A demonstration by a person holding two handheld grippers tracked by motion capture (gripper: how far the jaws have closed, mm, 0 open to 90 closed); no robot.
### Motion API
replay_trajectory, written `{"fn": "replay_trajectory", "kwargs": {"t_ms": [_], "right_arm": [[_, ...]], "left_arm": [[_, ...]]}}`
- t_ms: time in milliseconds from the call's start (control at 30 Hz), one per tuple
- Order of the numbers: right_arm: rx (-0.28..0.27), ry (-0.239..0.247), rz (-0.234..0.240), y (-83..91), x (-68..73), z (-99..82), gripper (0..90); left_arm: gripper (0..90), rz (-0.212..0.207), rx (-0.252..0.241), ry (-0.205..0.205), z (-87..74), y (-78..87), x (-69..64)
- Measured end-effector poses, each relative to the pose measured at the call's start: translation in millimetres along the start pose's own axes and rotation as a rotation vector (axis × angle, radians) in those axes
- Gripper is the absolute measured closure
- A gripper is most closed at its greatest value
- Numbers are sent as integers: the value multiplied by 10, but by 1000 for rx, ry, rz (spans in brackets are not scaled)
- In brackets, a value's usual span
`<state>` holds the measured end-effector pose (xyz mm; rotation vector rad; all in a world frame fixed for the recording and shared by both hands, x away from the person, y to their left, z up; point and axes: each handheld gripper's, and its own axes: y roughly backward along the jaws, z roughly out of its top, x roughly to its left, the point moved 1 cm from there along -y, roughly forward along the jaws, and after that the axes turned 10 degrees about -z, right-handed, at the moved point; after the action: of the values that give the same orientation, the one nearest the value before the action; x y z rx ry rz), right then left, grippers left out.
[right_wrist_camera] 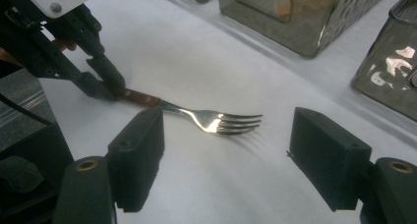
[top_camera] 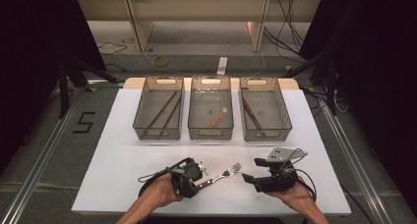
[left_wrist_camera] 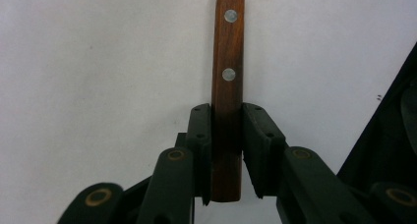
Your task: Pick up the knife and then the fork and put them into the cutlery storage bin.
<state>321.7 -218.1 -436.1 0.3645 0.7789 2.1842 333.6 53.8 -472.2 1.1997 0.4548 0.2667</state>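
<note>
We've got the left gripper (left_wrist_camera: 226,150) clamped on the fork (top_camera: 222,175)'s riveted wooden handle, shiny steel tines lying on the white table (top_camera: 123,155); right gripper (right_wrist_camera: 241,160) gapes wide, nothing held

Lab/studio – black curtains (top_camera: 29,47), floor cables (top_camera: 290,32), rig rails (top_camera: 44,150).

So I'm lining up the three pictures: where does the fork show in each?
High view: fork on the white table, bottom centre, between both grippers.
Left gripper view: its wooden handle runs up the centre, clamped in the left gripper.
Right gripper view: fork lies mid-frame, tines pointing right.
Shared landmark: the wooden handle.
</note>
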Motion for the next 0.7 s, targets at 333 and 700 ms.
{"fn": "replay_trajectory", "kwargs": {"t_ms": [333, 700], "right_arm": [[2, 4, 2, -9, 19, 1, 299], [-17, 74, 23, -17, 152, 41, 298]], "left_arm": [[752, -11, -25, -17, -2, 27, 16], [753, -93, -76, -20, 56, 157, -10]]}}
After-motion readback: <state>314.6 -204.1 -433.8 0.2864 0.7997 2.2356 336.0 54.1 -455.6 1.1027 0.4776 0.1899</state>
